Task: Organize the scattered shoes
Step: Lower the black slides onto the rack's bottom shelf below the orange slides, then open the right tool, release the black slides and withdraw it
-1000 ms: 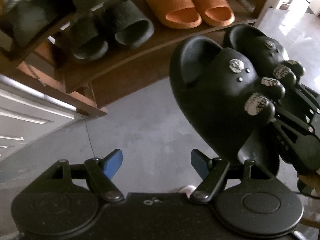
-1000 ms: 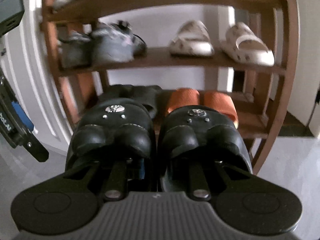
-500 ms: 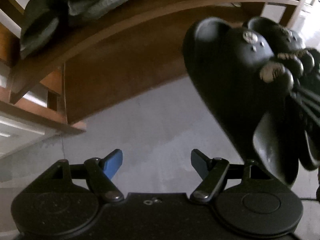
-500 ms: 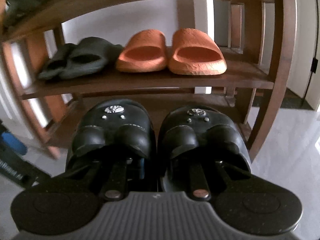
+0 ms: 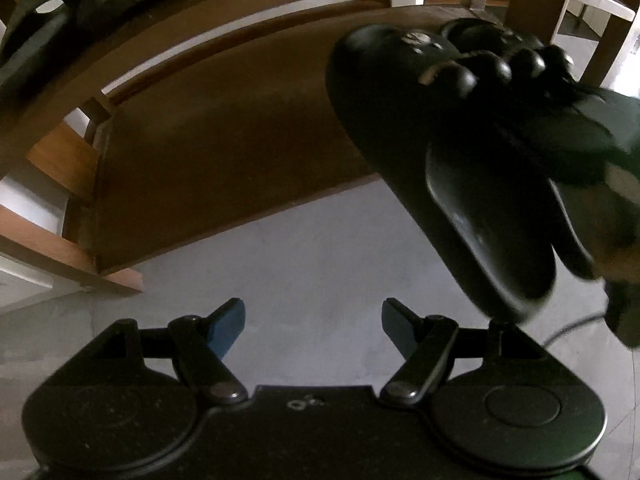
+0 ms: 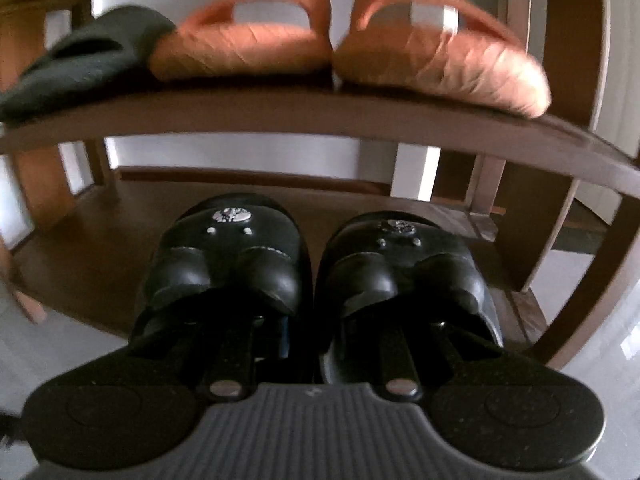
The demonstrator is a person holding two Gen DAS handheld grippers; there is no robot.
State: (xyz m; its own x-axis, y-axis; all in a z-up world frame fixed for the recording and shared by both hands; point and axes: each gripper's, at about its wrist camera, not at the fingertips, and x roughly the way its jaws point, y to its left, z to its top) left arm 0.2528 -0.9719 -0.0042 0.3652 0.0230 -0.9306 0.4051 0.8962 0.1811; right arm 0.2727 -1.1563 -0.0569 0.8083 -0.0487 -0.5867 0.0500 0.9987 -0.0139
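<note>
Black slippers (image 6: 304, 264), orange slides (image 6: 248, 44), brown rack (image 6: 320, 120)

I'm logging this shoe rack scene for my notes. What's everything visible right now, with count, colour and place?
black slippers: two, black with silver studs, side by side, held in the right claw in front of the bottom shelf
orange slides: two, orange, side by side on the shelf above
dark slippers: count unclear, dark grey-green, same shelf, left of the orange slides
shoe rack: one, brown wood, bottom shelf bare where visible
floor: grey, in front of the rack
left claw: one, black with blue pads, open, over the floor, holding nothing
right claw: one, black, shut on the black slippers
</note>
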